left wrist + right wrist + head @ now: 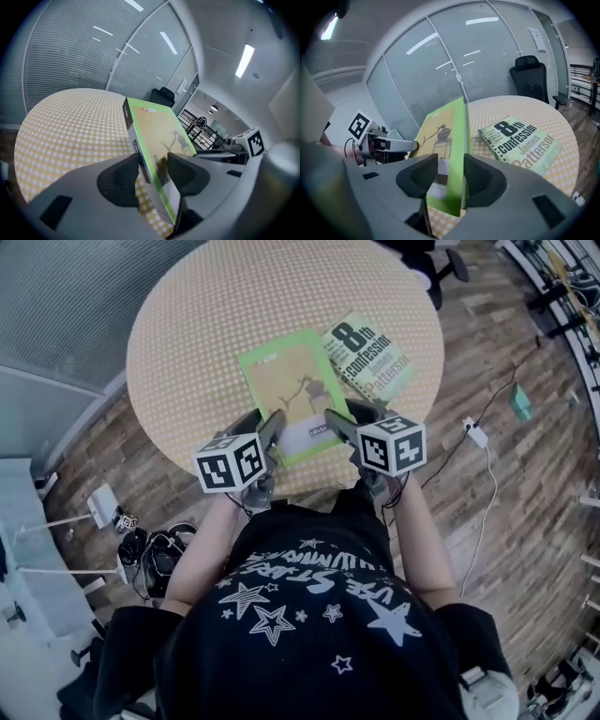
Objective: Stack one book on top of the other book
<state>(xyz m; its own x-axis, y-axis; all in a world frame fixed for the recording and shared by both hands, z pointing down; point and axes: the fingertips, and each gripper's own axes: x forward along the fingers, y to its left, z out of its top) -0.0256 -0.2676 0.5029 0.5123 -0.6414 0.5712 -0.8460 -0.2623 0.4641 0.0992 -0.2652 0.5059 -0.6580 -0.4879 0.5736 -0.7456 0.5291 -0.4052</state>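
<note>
Head view steeply down on table (187,334), gripper views close along jaws, sharing green book (286,395)

The far book (370,352) lies on the table (187,334). The near book (286,390) is just beside it at eight o'clock, with the left gripper (272,430) at its seven o'clock and the right gripper (336,421) at five.

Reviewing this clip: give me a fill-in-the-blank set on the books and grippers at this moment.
The held book, gripped by the left gripper and the right gripper, has a ___ cover.
The other book, flat on the table, is by James ___.
In the head view, the other book lies to the held book's ___.
Missing words: green; Patterson; right.
</note>
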